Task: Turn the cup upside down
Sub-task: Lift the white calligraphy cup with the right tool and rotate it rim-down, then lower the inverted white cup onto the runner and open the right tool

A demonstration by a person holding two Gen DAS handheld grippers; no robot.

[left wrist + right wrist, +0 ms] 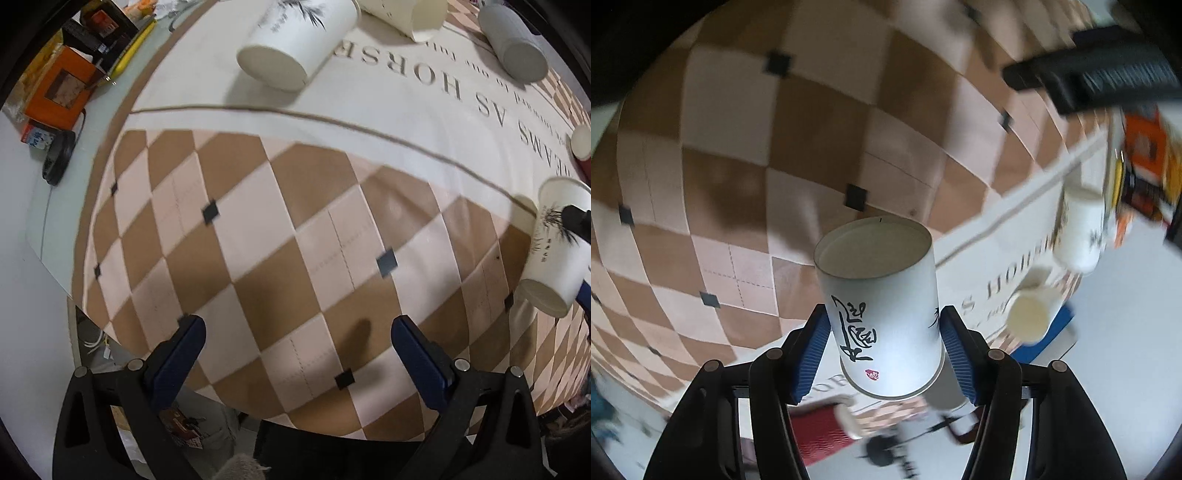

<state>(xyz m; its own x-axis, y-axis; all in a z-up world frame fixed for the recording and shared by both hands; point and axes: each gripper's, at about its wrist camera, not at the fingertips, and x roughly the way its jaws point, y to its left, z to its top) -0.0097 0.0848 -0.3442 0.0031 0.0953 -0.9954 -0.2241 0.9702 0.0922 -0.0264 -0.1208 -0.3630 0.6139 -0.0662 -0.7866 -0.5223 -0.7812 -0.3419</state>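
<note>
At the far left of the left wrist view, an orange box (61, 90) sits on the bare white desk (22, 229), with a black round lid (58, 157) just below it. A checkered cloth (258, 236) of brown and pink squares covers the desk from there rightward, with a cream band printed with large letters beyond it. The left tongs (297, 354) hang wide apart over the checkered part, holding nothing. On the cream band lies a white paper cup (291, 40) on its side, bottom toward the camera; another pale cup (406, 14) lies beside it, and a grey roll (513, 46) further right. At the right edge, the cup (554, 243) is held in the air, tilted, above the cloth.

In the right wrist view, the right tongs (884, 350) clamp this cup (882, 306) between blue ridged pads (812, 354), its closed bottom pointing away from the camera and its rim nearest. The background is blurred; a white cup (1078, 232) shows at the right.
</note>
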